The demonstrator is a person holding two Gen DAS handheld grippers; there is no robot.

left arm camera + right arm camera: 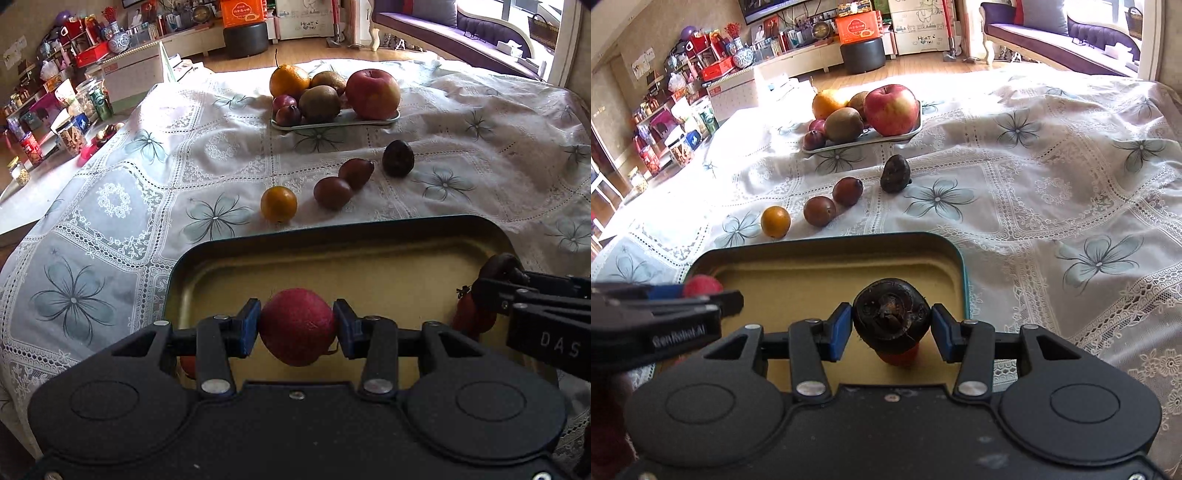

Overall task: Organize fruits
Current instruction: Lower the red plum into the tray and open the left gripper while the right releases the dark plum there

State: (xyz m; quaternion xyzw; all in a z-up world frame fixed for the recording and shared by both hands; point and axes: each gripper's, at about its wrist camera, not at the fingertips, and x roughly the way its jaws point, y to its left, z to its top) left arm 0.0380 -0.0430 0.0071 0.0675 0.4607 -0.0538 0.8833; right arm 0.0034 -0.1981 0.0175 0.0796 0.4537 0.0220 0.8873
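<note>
My left gripper (297,326) is shut on a red fruit (297,325) and holds it over the dark tray with a gold floor (332,266). My right gripper (891,325) is shut on a dark wrinkled fruit (891,319) over the same tray (812,273), above an orange-red fruit (899,356) lying in it. On the cloth beyond the tray lie a small orange (279,204), two brown fruits (332,192) (356,172) and a dark fruit (398,158). A pale plate (384,120) farther back holds an apple (373,94), kiwis, an orange and small purple fruits.
The table is covered by a lace cloth with flower prints (110,206). Jars and boxes crowd a side counter (55,122) at the left. A sofa (461,33) and a black stool (245,38) stand in the room behind.
</note>
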